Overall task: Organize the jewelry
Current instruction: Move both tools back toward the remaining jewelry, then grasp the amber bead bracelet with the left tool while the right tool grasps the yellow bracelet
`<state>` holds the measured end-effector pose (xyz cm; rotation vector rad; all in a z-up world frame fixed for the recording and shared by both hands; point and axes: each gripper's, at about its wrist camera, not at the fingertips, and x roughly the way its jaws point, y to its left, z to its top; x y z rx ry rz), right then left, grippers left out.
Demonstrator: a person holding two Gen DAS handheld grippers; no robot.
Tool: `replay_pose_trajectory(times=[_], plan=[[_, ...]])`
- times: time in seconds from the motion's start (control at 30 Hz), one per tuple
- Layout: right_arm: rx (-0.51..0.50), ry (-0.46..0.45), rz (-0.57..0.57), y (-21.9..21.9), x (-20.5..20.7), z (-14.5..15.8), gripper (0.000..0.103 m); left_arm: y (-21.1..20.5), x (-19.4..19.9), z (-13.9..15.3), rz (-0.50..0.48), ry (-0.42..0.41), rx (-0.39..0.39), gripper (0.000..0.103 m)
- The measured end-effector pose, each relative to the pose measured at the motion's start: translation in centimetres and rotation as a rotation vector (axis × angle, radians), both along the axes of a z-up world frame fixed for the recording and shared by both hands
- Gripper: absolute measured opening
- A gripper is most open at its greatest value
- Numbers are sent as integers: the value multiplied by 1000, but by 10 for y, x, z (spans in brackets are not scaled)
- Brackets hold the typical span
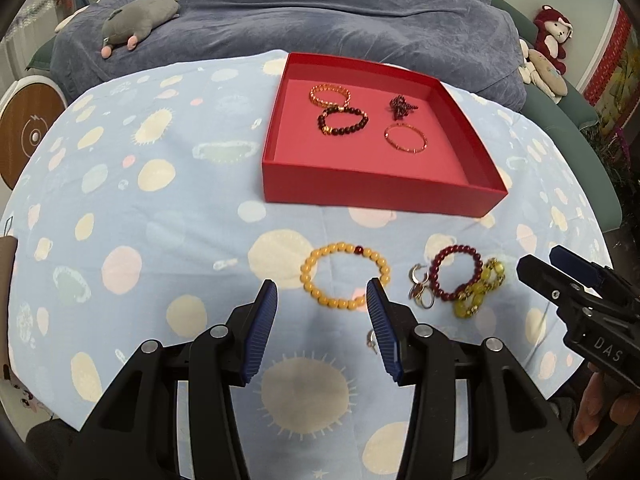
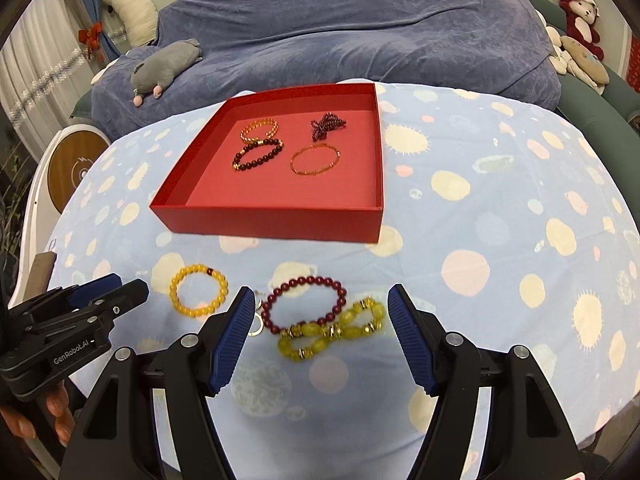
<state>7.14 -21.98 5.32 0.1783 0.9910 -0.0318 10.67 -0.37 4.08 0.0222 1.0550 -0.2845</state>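
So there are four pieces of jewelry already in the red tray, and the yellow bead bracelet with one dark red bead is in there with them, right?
Not quite. The red tray does hold four pieces, but the yellow bead bracelet with its one dark red bead is not among them. It lies on the patterned cloth in front of the tray, left of the dark red bead bracelet. The right wrist view shows this plainly.

Matt red cardboard tray, glossy beaded bracelets, soft printed cloth
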Motion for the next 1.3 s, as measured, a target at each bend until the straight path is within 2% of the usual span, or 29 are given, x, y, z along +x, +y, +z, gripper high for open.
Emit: replay_pose_trajectory(times=[0.33, 0.63, 0.9, 1.0, 1.1, 1.17, 1.3], plan=[[14, 71, -45, -8, -35, -33, 66, 8, -20, -24, 49, 49, 4, 44], [21, 65, -53, -13, -19, -35, 66, 4, 3, -27, 73, 57, -12, 44], [33, 67, -55, -13, -6, -37, 66, -12, 26, -44, 48, 78, 17, 42], [36, 72, -52, -13, -2, -40, 66, -16, 28, -48, 35, 69, 39, 32], [43, 80, -52, -13, 2, -43, 66, -16, 28, -49, 20, 58, 46, 11], [50, 83, -54, -14, 2, -44, 65, -14, 27, -49, 16, 59, 38, 7], [69, 92, -68, -17, 1, -46, 58, -10, 21, -49, 18, 62, 30, 7]])
